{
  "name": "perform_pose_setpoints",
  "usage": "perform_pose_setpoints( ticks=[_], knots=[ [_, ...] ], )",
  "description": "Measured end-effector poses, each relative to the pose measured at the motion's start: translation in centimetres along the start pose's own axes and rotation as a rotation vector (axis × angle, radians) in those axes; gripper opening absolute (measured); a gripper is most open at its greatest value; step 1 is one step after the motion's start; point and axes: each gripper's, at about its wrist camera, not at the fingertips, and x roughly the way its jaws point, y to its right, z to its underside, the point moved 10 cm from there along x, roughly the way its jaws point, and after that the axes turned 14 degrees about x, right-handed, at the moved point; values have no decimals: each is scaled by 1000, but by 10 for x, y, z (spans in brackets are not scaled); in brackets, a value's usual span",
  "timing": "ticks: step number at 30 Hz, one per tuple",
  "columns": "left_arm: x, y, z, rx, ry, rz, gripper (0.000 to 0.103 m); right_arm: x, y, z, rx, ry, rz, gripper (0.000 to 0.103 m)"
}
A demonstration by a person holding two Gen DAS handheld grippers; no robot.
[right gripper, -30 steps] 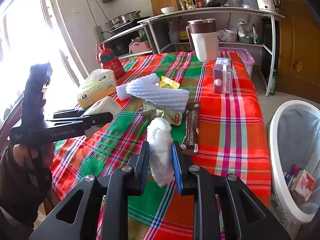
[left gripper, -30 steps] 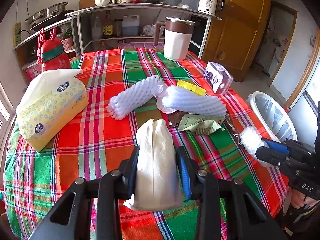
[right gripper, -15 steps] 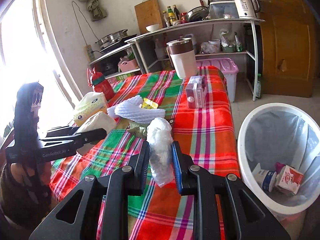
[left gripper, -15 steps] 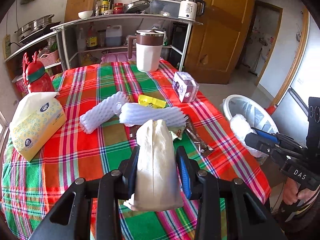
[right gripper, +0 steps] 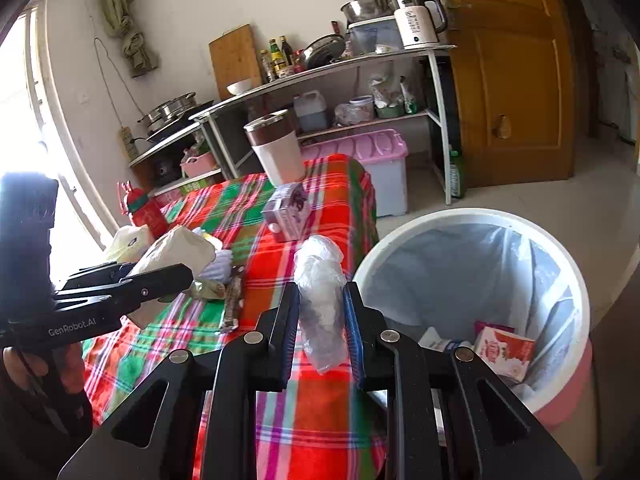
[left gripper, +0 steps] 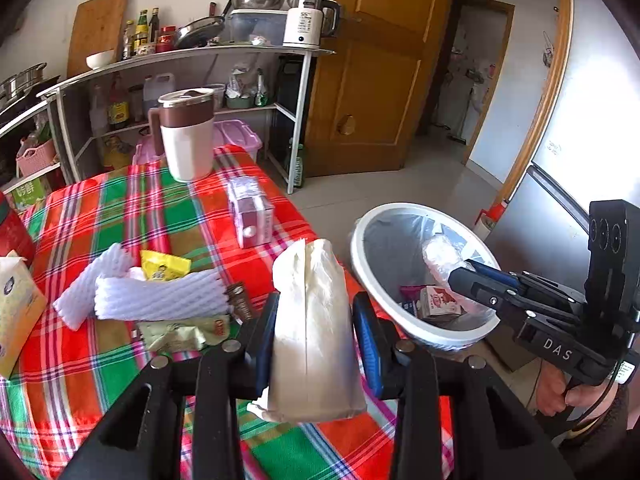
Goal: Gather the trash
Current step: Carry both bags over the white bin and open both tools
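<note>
The crumpled clear plastic bag (right gripper: 322, 304) is clamped between the fingers of the right tool (right gripper: 321, 320), held in the air at the rim of the white bin (right gripper: 472, 216) (in the left wrist view it hangs over the bin's mouth). A white paper packet (left gripper: 314, 336) is clamped in the left tool (left gripper: 316, 340), above the bench (left gripper: 120, 216) edge just beside the bin. Inside the bin lie a red-and-white carton (right gripper: 504, 350) and other scraps. On the bench, away from the bin, lie white foam netting (left gripper: 160, 296), a yellow wrapper (left gripper: 164, 266) and a purple carton (left gripper: 252, 220)
</note>
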Motion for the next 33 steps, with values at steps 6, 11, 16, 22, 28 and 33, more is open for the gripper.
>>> perform_pose_setpoints(
  ticks=[6,11,16,22,28,33],
  knots=[
    [30,46,-21,52,-6,70,38,-7,40,-10,41,22,74,23],
    [56,79,-32,91,-30,127,38,-7,73,-12,72,14,135,23],
    [81,97,-37,97,-66,149,38,-3,103,-12,102,-1,187,23],
    [101,107,-34,94,-106,164,38,3,127,-13,119,-16,236,23],
    [111,109,-36,85,-118,162,40,7,138,-14,114,-29,269,24],
    [110,106,-36,71,-114,155,58,4,142,-14,118,-22,286,41]
  ],
)
